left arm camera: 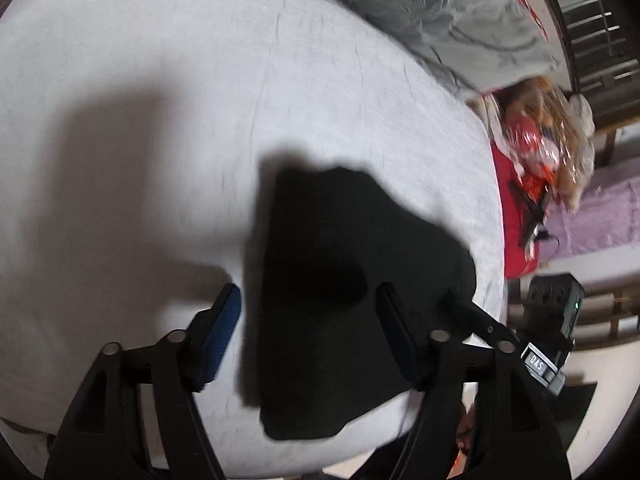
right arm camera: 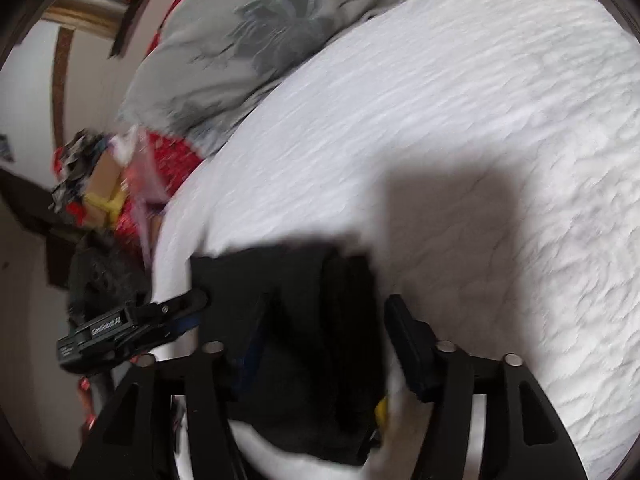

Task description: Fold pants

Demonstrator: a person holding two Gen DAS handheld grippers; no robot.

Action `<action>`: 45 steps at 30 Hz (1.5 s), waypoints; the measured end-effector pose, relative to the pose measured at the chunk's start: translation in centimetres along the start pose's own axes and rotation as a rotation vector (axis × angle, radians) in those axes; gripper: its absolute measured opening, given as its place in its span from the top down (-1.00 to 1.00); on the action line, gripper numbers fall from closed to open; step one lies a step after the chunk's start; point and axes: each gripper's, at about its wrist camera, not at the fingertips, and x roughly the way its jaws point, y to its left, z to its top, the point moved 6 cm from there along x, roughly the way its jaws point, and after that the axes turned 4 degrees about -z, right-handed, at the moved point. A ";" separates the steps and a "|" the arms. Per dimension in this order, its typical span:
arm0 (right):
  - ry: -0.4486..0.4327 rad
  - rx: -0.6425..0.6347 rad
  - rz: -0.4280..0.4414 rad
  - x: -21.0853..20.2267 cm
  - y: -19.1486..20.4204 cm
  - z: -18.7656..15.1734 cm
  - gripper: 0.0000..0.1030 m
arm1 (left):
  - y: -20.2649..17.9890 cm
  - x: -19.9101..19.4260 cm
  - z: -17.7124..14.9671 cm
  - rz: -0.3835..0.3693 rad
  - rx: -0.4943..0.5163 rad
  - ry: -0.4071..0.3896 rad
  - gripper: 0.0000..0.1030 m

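The black fabric pants (left arm camera: 320,280), already folded into a compact dark bundle, lie near the edge of the bed's white textured cover (left arm camera: 160,80), and my two tools hover over them. My left gripper (left arm camera: 308,300) has its black jaws spread wide apart, the blue-padded finger over the bare white cover and the other over the bundle, closed on nothing. From the right wrist camera, the same pants (right arm camera: 296,320) sit between the parted fingers of my right gripper (right arm camera: 324,312), which is likewise spread and pinching nothing; whether its fingers touch the cloth I cannot tell through the motion blur. The left gripper (right arm camera: 176,312) shows in that view at the bundle's left edge, its black body lettered in white. Beyond the white cover, a rumpled grey bedspread with a darker floral print (left arm camera: 460,20) is bunched along the far side of the bed. At the bed's side, a crinkled clear plastic bag (left arm camera: 548,140) holds something orange, red and tan, resting by red fabric (left arm camera: 512,216); its contents are too blurred to name. In the right view a brown cardboard box (right arm camera: 106,176) sits among bright clutter off the bed's corner.
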 end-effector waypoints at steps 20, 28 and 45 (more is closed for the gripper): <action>-0.066 0.063 0.029 -0.6 0.4 -2.8 0.40 | -2.2 -0.3 -1.1 -0.141 0.030 -0.003 0.45; -0.007 -0.001 -0.040 1.0 1.3 -2.5 0.15 | -1.1 1.5 -1.5 -0.144 -0.008 0.061 0.02; -0.035 0.016 0.092 -0.6 4.0 -2.9 0.40 | -1.6 -3.8 0.3 -0.221 -0.006 -0.029 0.51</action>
